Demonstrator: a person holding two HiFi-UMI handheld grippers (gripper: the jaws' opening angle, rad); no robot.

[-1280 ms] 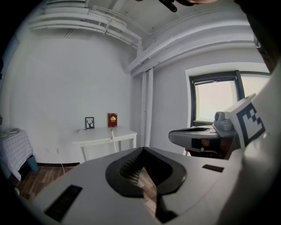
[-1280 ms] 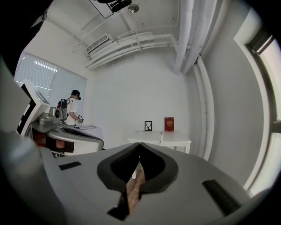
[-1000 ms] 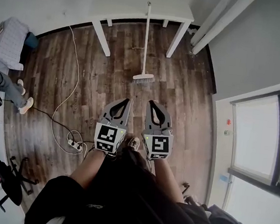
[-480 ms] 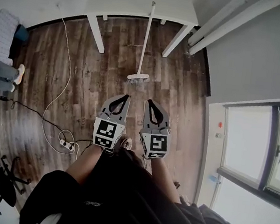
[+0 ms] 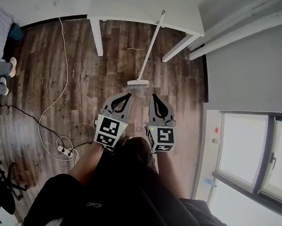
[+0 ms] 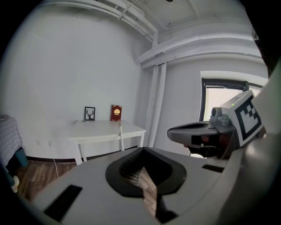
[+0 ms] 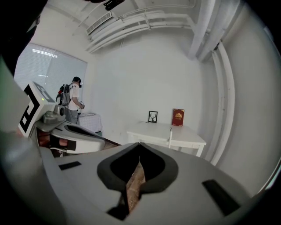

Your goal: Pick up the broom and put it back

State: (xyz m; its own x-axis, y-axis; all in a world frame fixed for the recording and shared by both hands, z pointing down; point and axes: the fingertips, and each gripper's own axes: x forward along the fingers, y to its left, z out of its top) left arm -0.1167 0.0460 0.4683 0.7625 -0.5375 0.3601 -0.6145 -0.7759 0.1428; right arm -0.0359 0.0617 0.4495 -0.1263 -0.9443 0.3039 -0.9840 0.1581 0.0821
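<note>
Approach appears to be the step in hand: a white cable and power strip lie well to the left, and the left gripper is held with jaws pressed together on nothing, just short of the broom. The broom stands bristles-down on the floor, its handle leaning on the edge of the white table. Right gripper is likewise closed and empty, so the next move calls for parting one pair of jaws and bringing them round the slanted handle; table legs flank it, but nothing blocks the path.
</note>
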